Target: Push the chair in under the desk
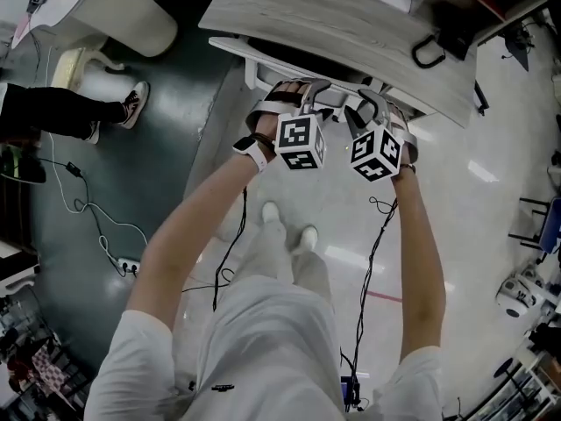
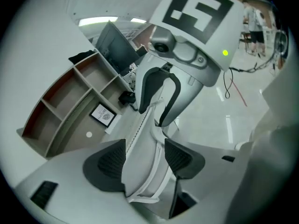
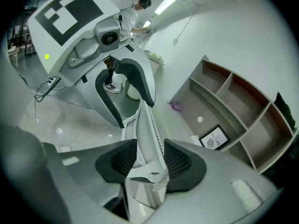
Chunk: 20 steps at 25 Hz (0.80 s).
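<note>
We have the left tongs [image 2: 145, 160] and the right tongs [image 3: 150, 161] side by side on the top rim of the chair's backrest [image 2: 142, 141]. The rim runs between each pair of pads. Both tongs are spread apart rather than clamped. A gap shows beside one pad of the left tongs. The pads of the right tongs sit close on either side of the rim, and as far as we can judge they are not squeezing it.

The chair [image 1: 250, 60] lies directly ahead of and below the tongs. Only its white upper edge shows at the lip of the worktop [image 1: 289, 16], with the rest tucked beneath. Farther beyond the tongs, a framed card [image 3: 216, 138] and a shelf unit [image 3: 243, 106] sit on the worktop.

We judge the push all but finished, so the care now goes into the ending:
- Any last nudge should come from both tongs evenly, so the chair goes in square and does not swing to one side.
- We should stop short of knocking the backrest or the tongs against the lip of the worktop.
- When we draw away, we should lift clear along the line of the rim, so that no pad catches it and drags the chair back out.
</note>
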Tool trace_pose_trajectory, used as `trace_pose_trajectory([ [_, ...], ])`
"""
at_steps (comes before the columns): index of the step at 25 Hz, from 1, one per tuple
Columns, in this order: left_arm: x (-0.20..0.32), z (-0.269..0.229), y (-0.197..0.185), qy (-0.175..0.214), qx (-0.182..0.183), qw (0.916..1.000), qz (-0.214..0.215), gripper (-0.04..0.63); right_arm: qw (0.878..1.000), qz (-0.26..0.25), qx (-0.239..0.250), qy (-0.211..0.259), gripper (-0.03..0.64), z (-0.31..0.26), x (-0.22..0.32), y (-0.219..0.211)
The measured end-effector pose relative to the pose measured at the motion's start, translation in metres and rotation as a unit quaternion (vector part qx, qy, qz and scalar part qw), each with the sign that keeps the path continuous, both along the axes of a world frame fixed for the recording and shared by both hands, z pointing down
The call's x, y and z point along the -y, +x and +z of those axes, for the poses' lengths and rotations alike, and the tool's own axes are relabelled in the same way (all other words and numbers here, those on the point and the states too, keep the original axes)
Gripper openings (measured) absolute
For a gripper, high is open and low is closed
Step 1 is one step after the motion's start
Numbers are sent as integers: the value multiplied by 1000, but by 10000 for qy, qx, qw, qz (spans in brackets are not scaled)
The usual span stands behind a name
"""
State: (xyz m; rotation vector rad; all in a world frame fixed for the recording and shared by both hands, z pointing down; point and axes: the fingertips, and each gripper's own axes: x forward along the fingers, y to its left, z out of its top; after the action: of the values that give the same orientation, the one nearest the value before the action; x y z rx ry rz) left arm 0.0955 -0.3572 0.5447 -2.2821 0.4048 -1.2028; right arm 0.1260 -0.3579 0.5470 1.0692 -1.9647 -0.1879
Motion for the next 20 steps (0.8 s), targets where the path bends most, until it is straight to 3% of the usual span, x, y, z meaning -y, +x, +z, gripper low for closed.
trace_pose_trajectory([
  [3,-13,-12,-9,-287,-504,9974,-427,245,9998,48,103,178,181,-13,-19,-3],
  [8,-38,-34,-36,-238,-1003,9906,-903,212,9989,62,239,394,170,-32,-59,-10],
  [11,-60,-46,-52,-258,-1301,9843,-1163,156,9975,118,454,535,138,-46,-84,-14],
  [14,-90,-52,-64,-540,-1515,9772,-1384,73,9946,200,709,737,124,-64,-109,-19],
  [20,-146,-84,-85,-639,-2140,9579,-1801,25,9879,175,999,1172,74,-107,-159,-37],
])
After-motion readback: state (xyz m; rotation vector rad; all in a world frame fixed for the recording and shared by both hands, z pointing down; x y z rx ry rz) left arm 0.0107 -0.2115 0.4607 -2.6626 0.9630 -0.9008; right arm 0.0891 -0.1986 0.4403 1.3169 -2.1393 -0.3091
